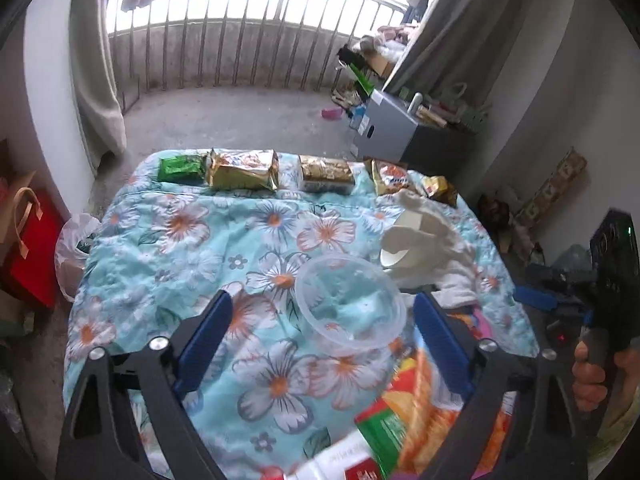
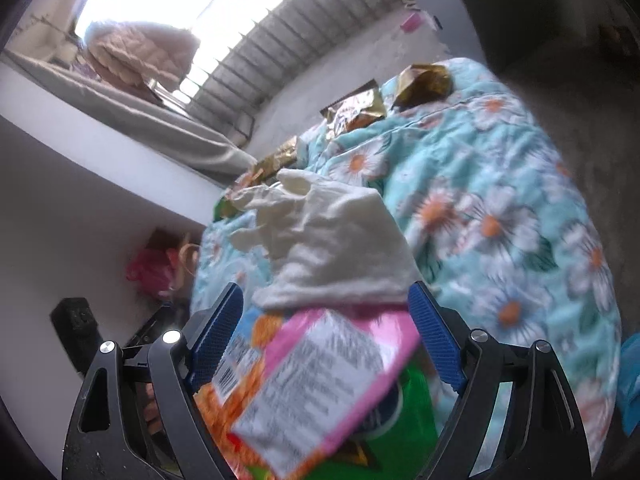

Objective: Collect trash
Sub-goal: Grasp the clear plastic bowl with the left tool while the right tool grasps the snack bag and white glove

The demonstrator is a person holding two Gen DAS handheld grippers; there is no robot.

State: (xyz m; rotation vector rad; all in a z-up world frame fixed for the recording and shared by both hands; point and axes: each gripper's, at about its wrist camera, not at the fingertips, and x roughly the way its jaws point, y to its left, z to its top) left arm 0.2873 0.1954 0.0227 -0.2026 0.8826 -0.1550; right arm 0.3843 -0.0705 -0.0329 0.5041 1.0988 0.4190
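Note:
A clear plastic tub [image 1: 350,306] lies on the floral blue cloth [image 1: 240,240], between the fingers of my open left gripper [image 1: 322,314]. White paper cups [image 1: 404,240] and a crumpled white tissue [image 1: 448,256] lie just beyond it. Colourful snack wrappers [image 1: 416,408] lie near the front. In the right wrist view, my open right gripper [image 2: 326,308] hovers over a pink and orange wrapper [image 2: 320,384] with the white tissue [image 2: 332,248] just ahead. Neither gripper holds anything.
Several snack packets [image 1: 244,170] line the cloth's far edge. A white plastic bag [image 1: 74,248] and a red paper bag [image 1: 30,240] stand on the floor at the left. A grey box [image 1: 388,128] and clutter stand at the back right.

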